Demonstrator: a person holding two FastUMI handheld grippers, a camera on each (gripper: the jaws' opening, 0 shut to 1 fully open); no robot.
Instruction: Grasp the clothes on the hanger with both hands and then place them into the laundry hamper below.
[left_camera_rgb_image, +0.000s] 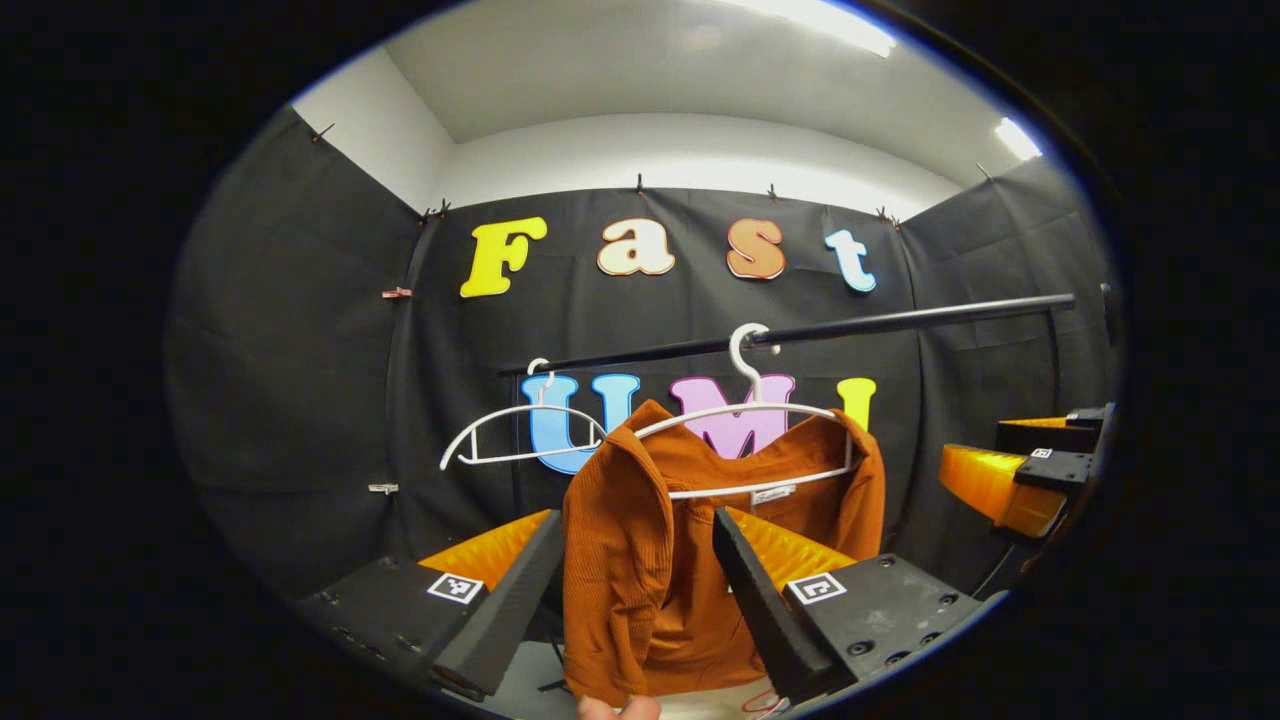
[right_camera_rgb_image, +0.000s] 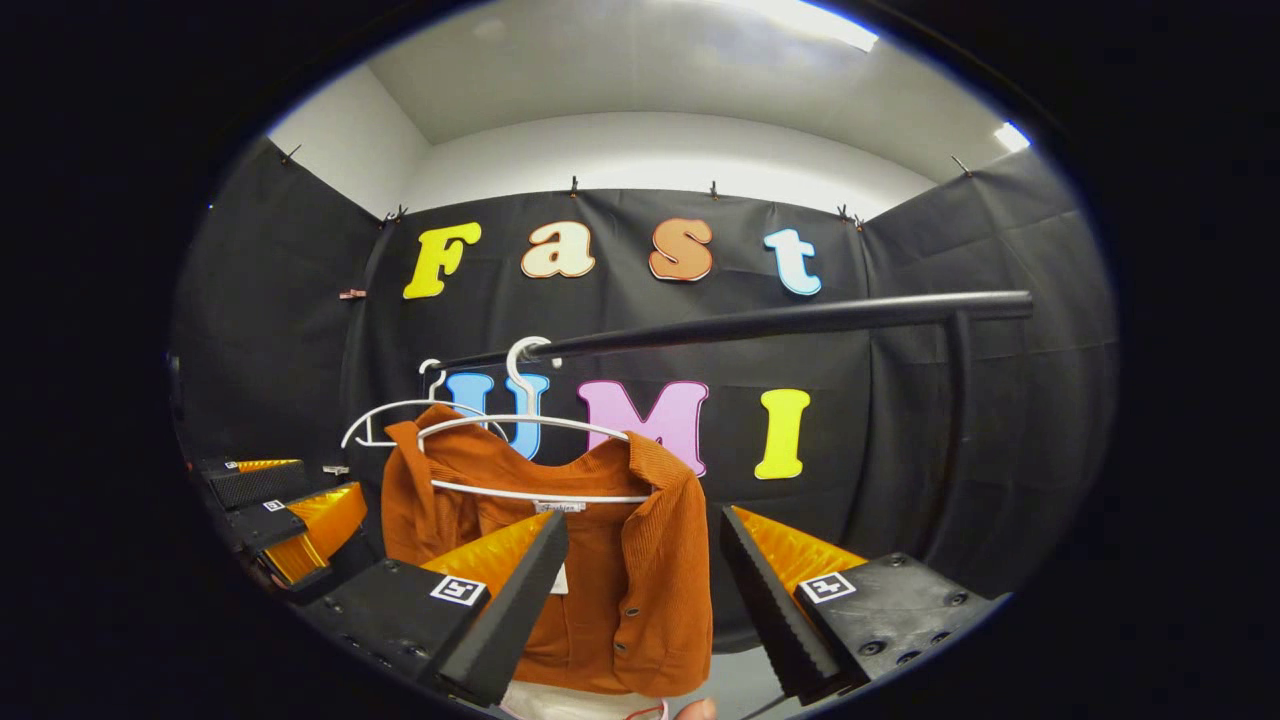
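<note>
A rust-orange corduroy shirt (left_camera_rgb_image: 640, 560) hangs on a white hanger (left_camera_rgb_image: 760, 410) from a black rail (left_camera_rgb_image: 850, 325). In the left gripper view my left gripper (left_camera_rgb_image: 637, 520) is open, and the shirt's left shoulder and side show in the gap between its fingers. In the right gripper view my right gripper (right_camera_rgb_image: 642, 518) is open too, with the shirt (right_camera_rgb_image: 640, 560) and its right shoulder in the gap, under the hanger (right_camera_rgb_image: 520, 425) on the rail (right_camera_rgb_image: 780, 318). I cannot tell whether either gripper touches the cloth. A pale edge (right_camera_rgb_image: 560, 700) shows below the shirt's hem.
An empty white hanger (left_camera_rgb_image: 520, 430) hangs left of the shirt on the same rail, also seen as the empty hanger (right_camera_rgb_image: 385, 415). The right gripper (left_camera_rgb_image: 1020, 470) shows far right, the left gripper (right_camera_rgb_image: 280, 510) far left. Black cloth walls close the booth.
</note>
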